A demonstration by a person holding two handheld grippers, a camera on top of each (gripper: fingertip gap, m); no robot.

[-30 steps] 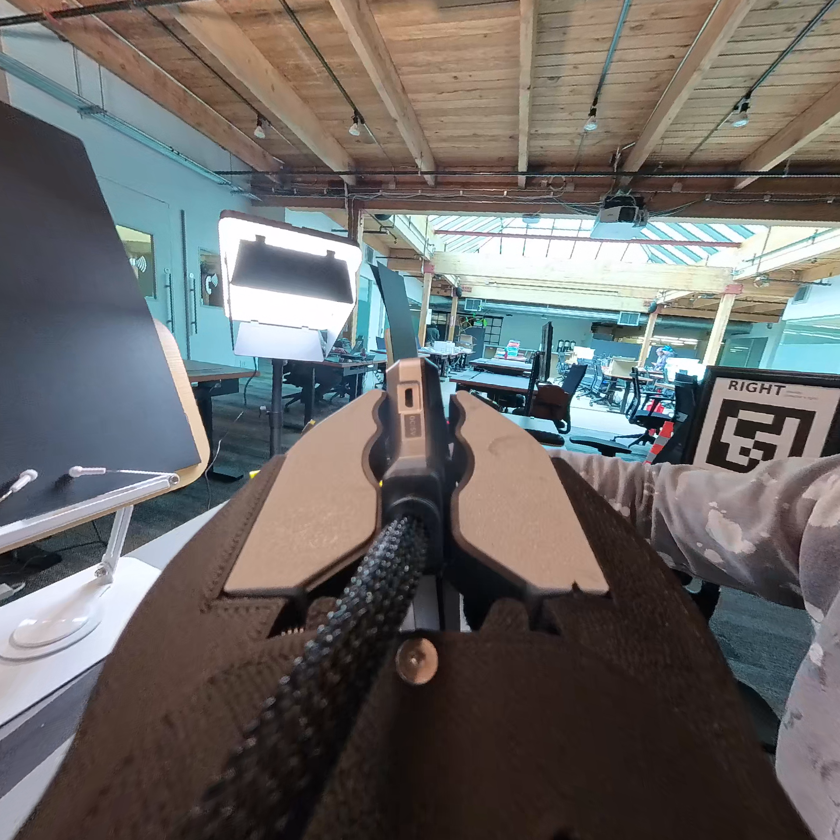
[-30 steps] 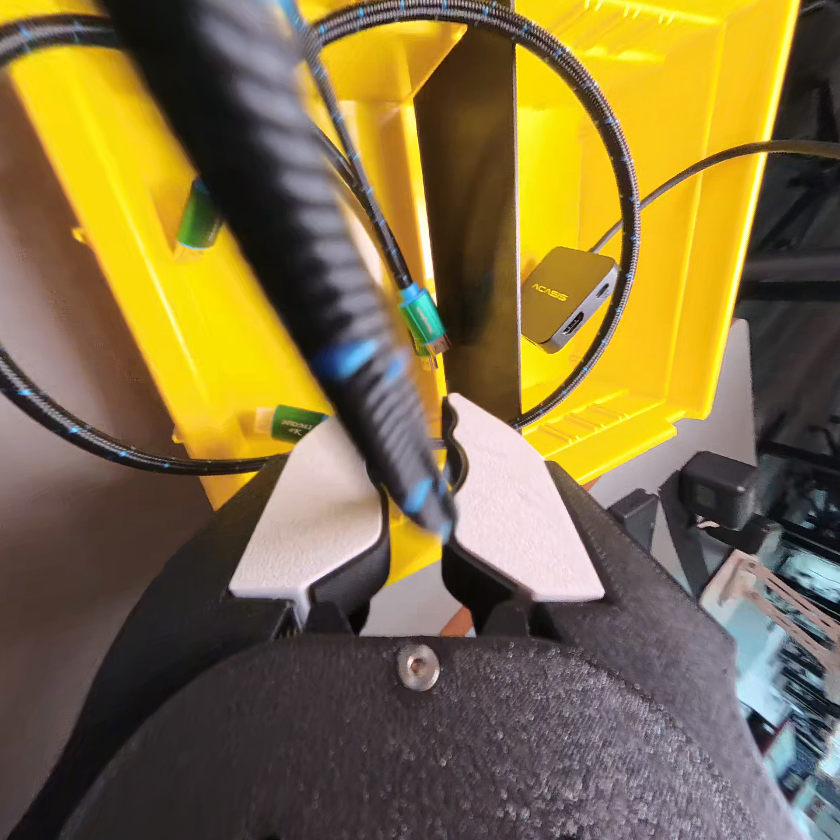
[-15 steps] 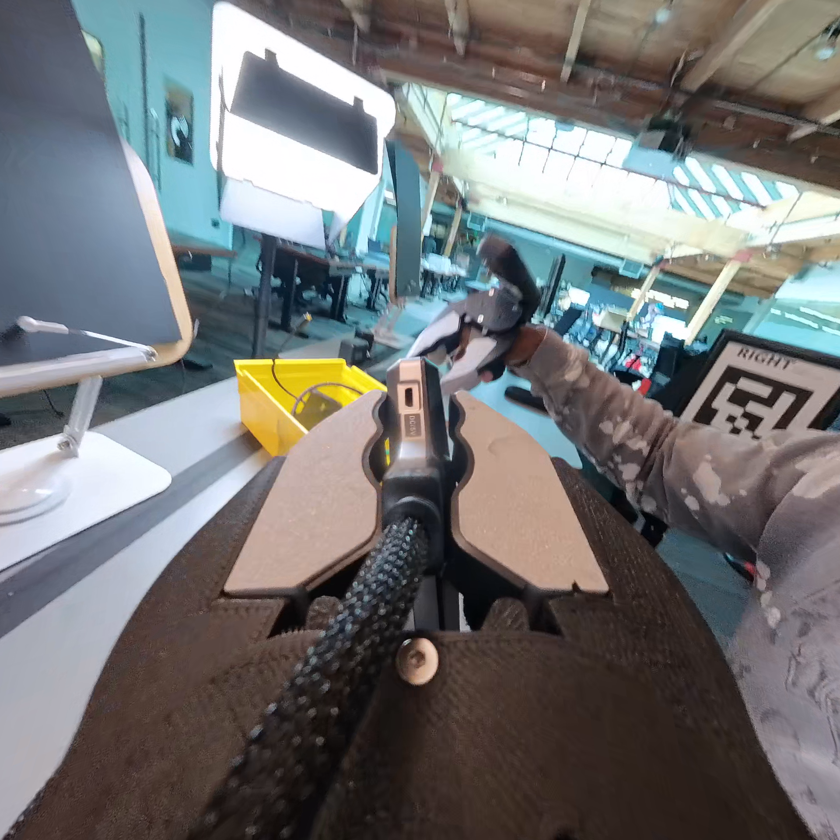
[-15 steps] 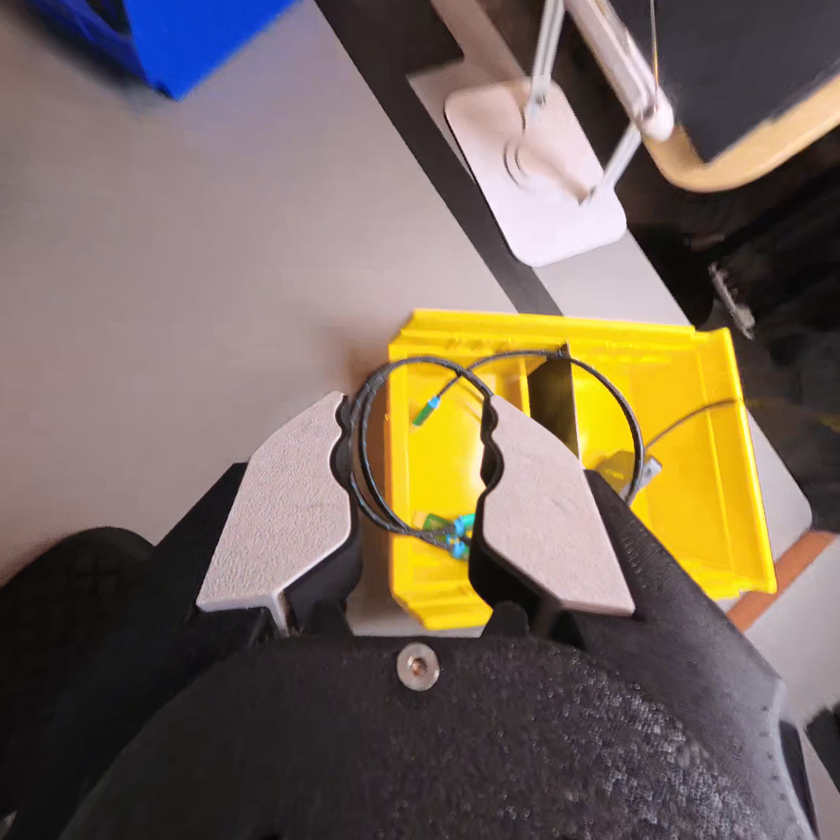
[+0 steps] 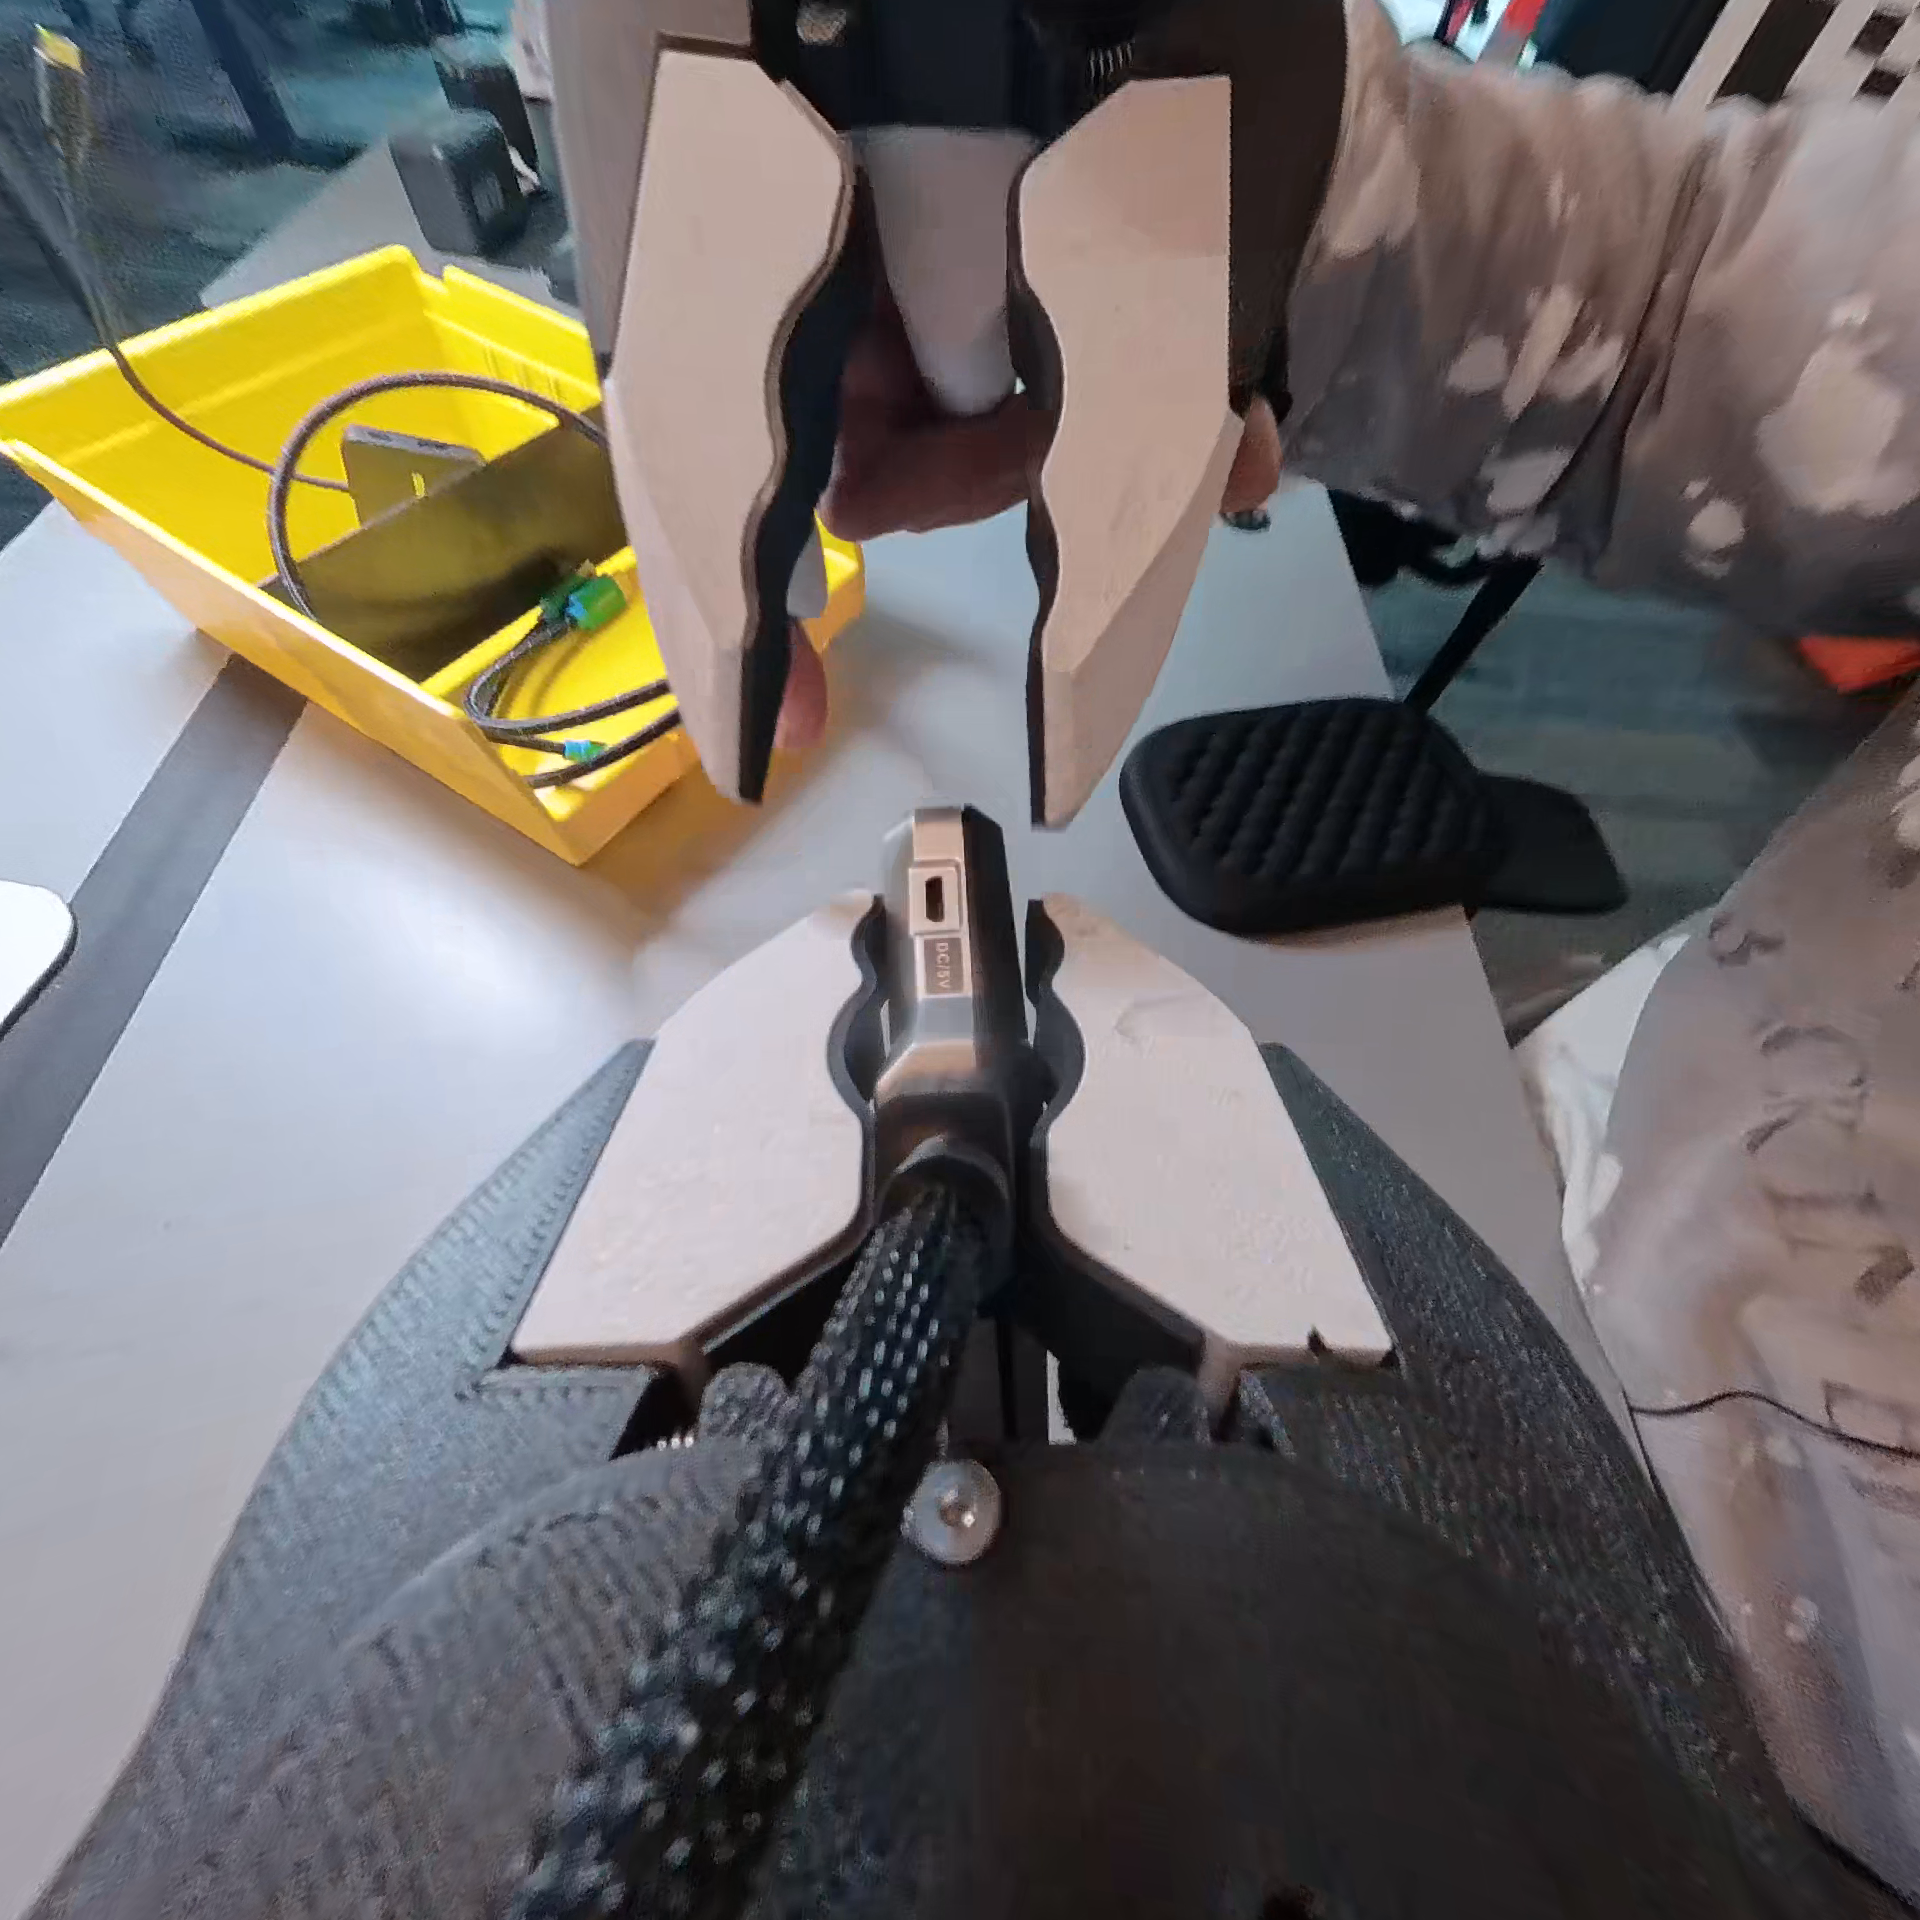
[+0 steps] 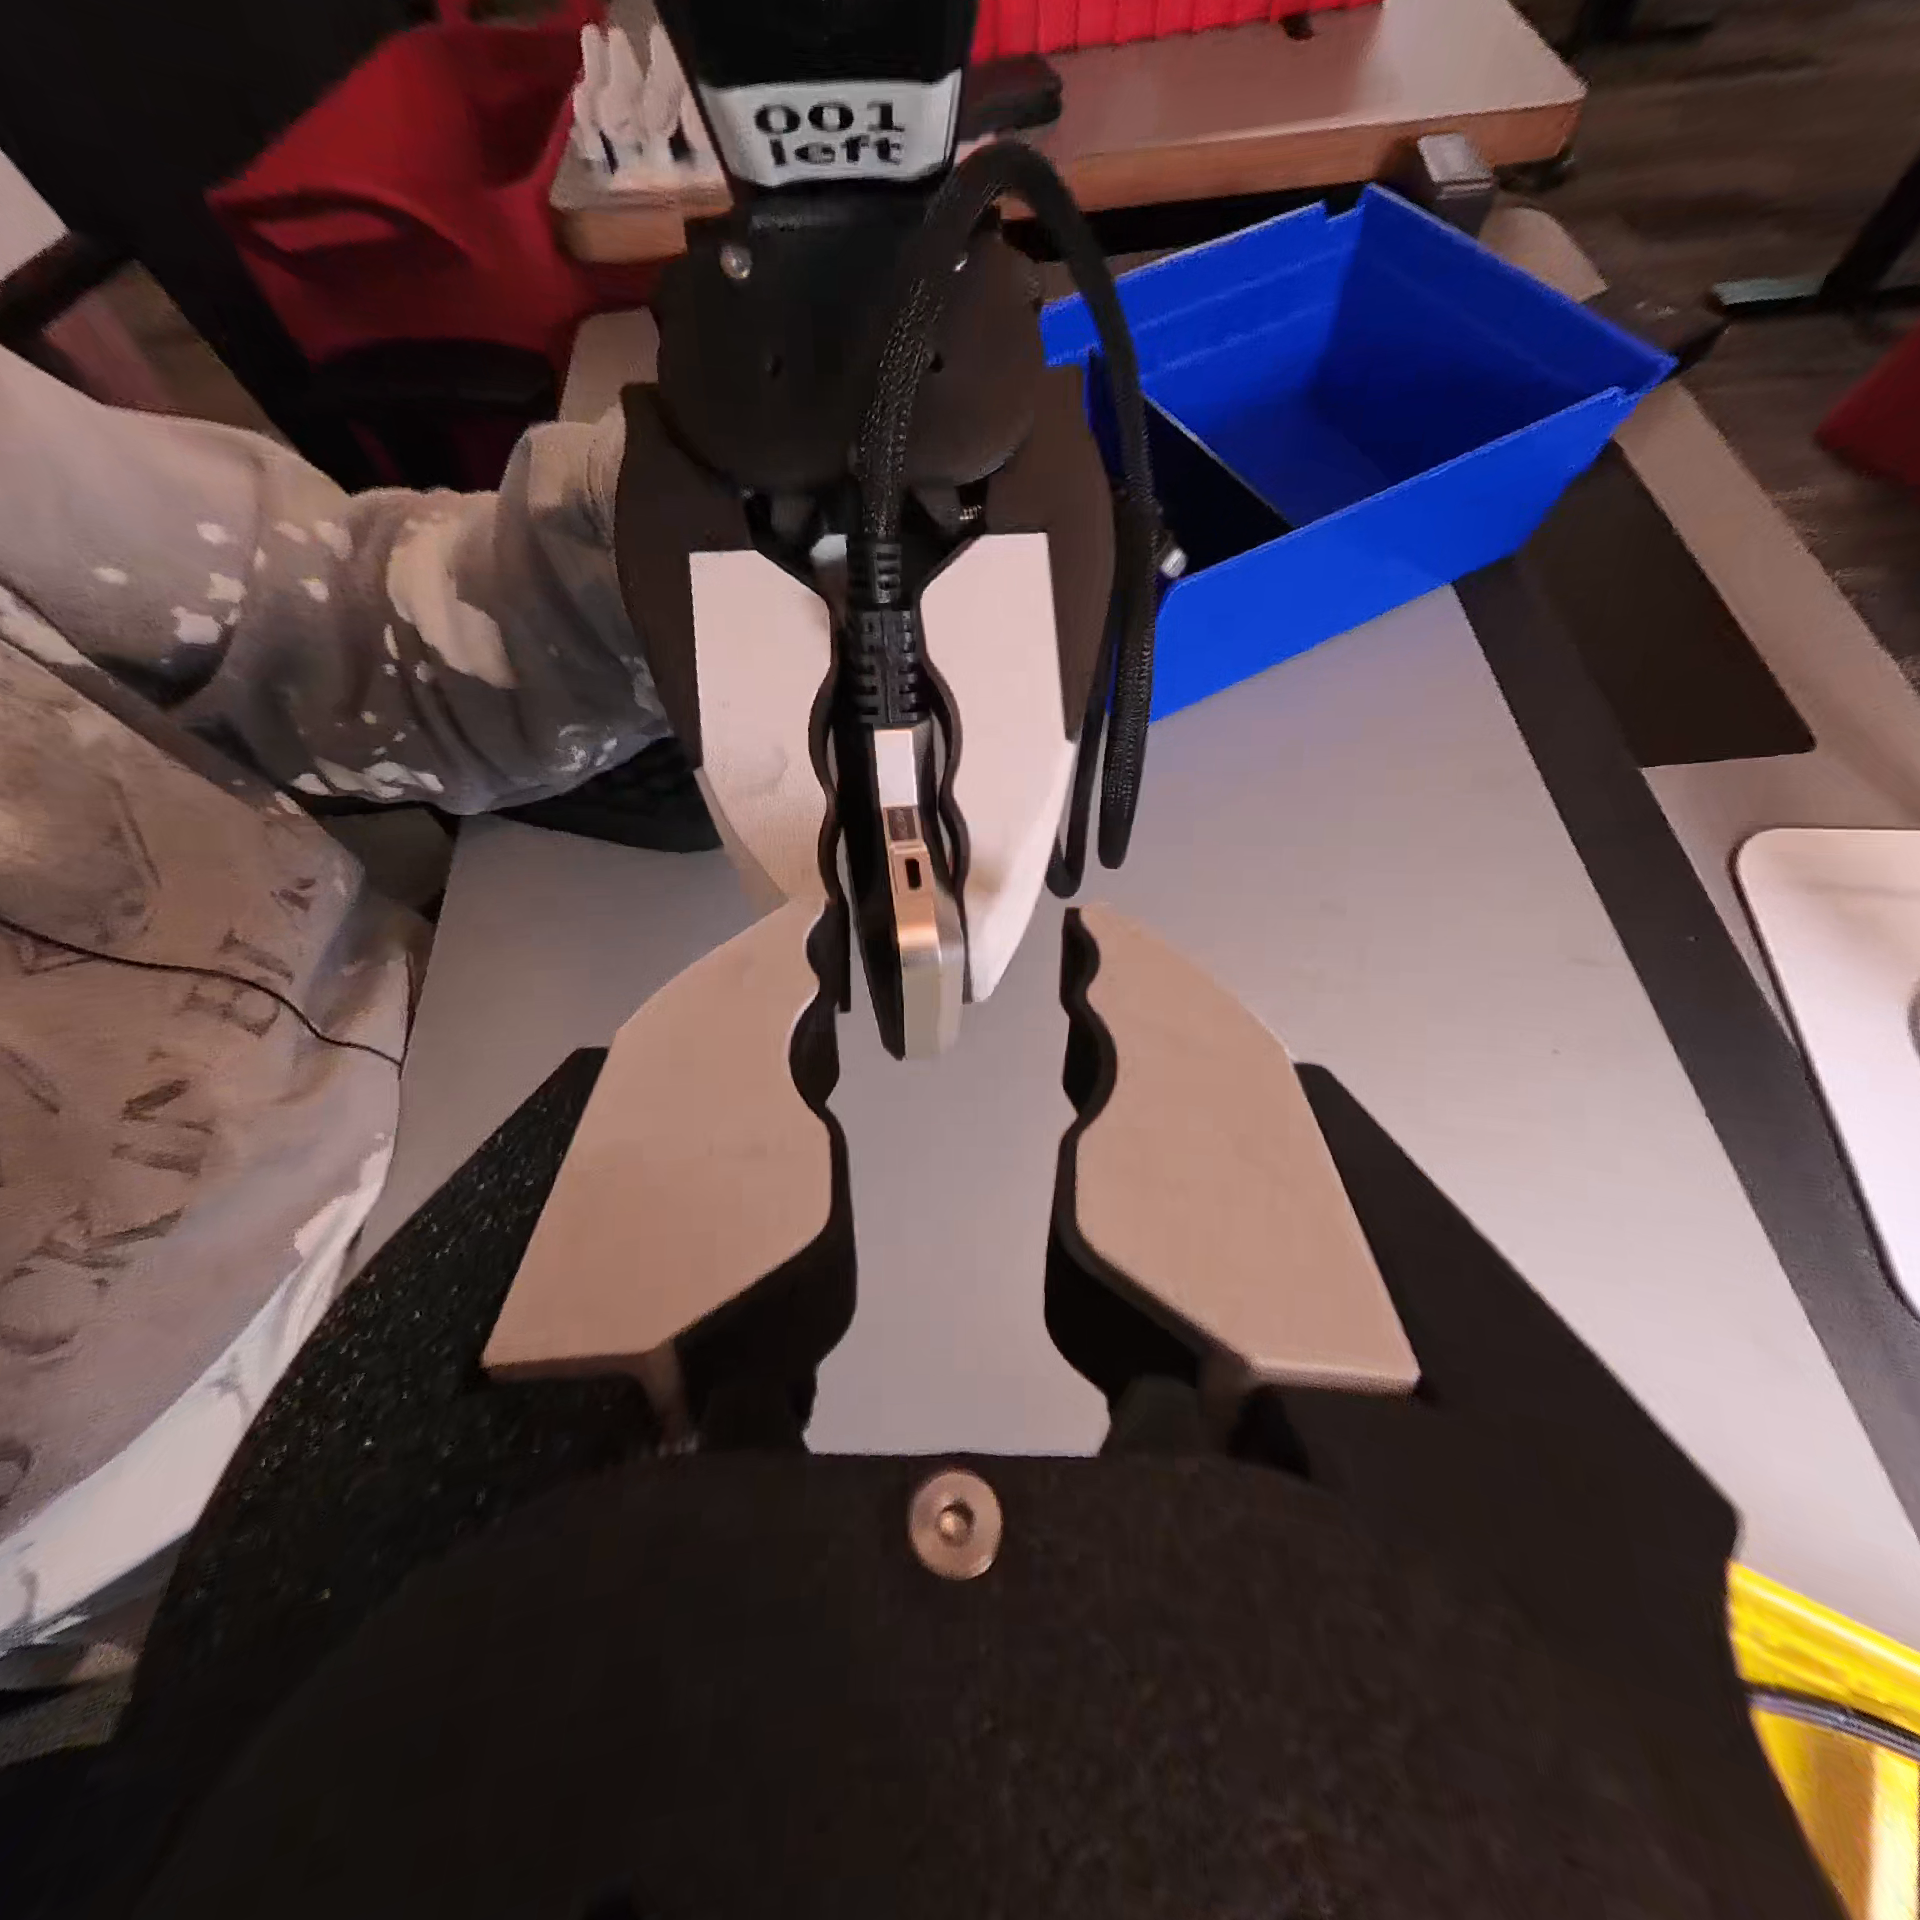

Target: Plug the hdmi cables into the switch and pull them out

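In the centre of the left wrist view, the left claw (image 5: 951,966) is clamped on the switch (image 5: 951,935), a small silver box with a braided lead. The right claw (image 5: 894,800) faces it from above, jaws apart and empty. The hdmi cables (image 5: 561,717) lie in the yellow bin (image 5: 312,312) at the upper left of the frame, on the table (image 5: 364,987). I judge no plugging has begun; next, the right claw must fetch one connector.

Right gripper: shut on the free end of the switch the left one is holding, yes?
No. The right gripper is open, fingers either side of the switch without clamping; the right wrist view shows the gaps. The left gripper does hold the switch.
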